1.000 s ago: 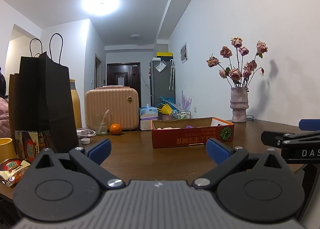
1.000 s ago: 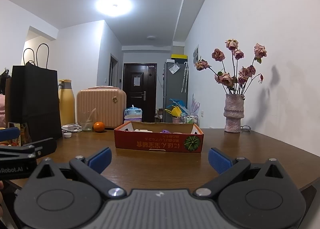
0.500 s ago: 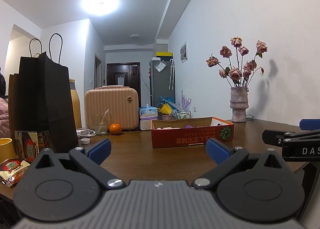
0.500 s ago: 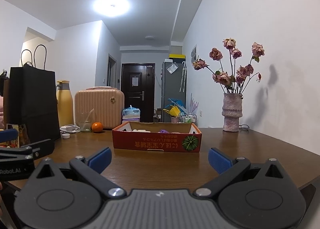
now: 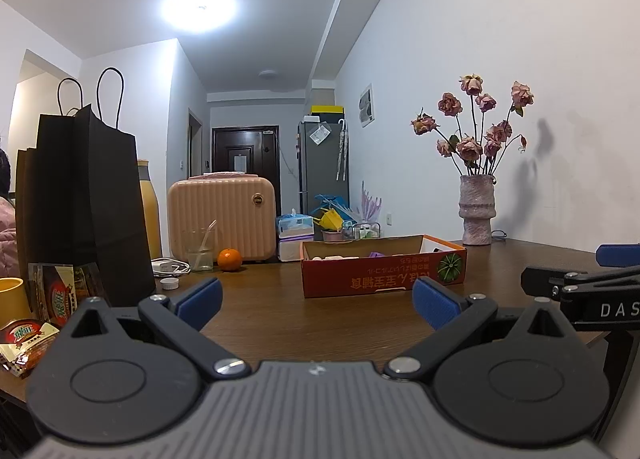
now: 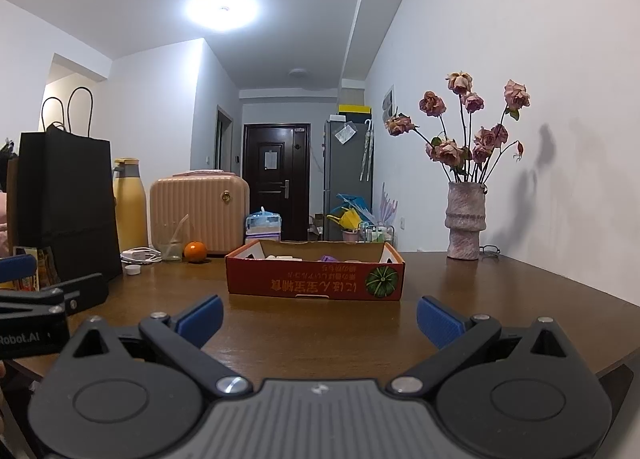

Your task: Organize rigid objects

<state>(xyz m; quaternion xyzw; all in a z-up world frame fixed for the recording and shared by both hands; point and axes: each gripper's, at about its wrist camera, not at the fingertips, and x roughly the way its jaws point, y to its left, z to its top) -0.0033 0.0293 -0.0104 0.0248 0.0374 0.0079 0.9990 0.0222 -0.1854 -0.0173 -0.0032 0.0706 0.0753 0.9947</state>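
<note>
A shallow red cardboard box point(image 5: 382, 277) point(image 6: 316, 279) with a pumpkin picture rests in the middle of the brown table point(image 5: 280, 319) point(image 6: 320, 323). Pale and purple small items lie inside it, mostly hidden by its wall. My left gripper point(image 5: 316, 303) hovers open at the table's near edge, well short of the box, nothing between its blue pads. My right gripper point(image 6: 320, 317) is open too, facing the box from the near side, and holds nothing. Each gripper shows at the edge of the other's view.
On the table's left stand a black paper bag point(image 5: 84, 203), snack packets point(image 5: 24, 339), a yellow cup point(image 5: 12, 299), a yellow bottle point(image 6: 130, 207), a glass point(image 5: 198, 251), an orange point(image 5: 229, 259), a white cap point(image 5: 169, 283) and a peach case point(image 5: 222, 215). A vase of dried roses point(image 6: 466, 219) is at the far right.
The right wrist view has shifted slightly, so the box sits a little further left in it. The left gripper has barely moved. Both grippers stay open.
</note>
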